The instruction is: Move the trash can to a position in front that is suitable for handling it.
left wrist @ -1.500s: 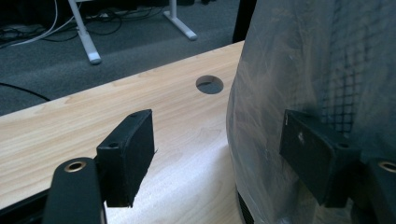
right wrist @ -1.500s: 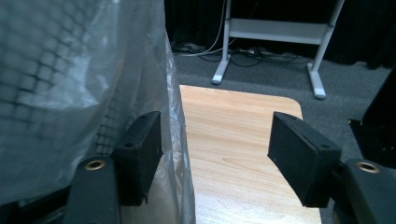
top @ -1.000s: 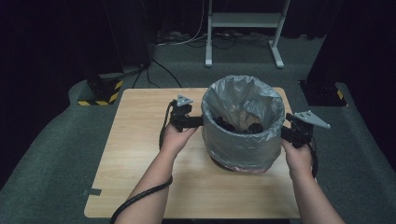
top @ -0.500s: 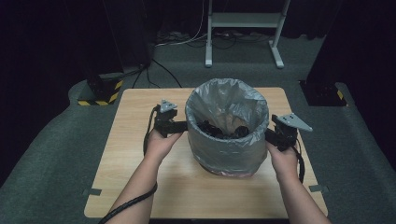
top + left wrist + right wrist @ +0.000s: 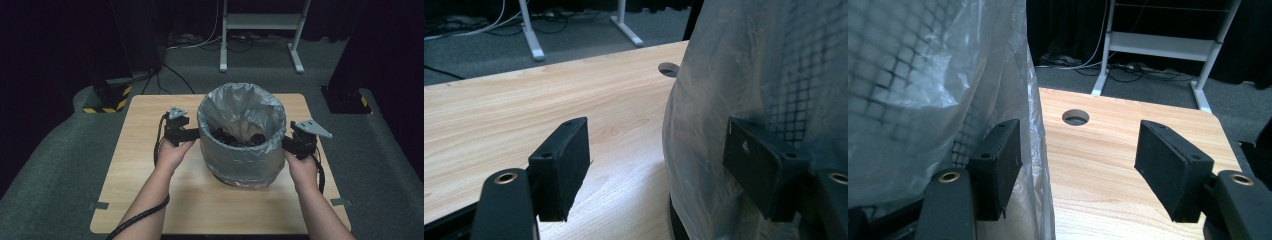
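Both grippers, left [image 5: 192, 134] and right [image 5: 287, 144], stand open against opposite sides of the round black mesh bin [image 5: 242, 150] (lined with translucent grey plastic) on the light wooden table [image 5: 150, 200].

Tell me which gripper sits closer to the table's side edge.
The right gripper: its grey plate nearly reaches the table edge, while the left gripper sits well inboard.
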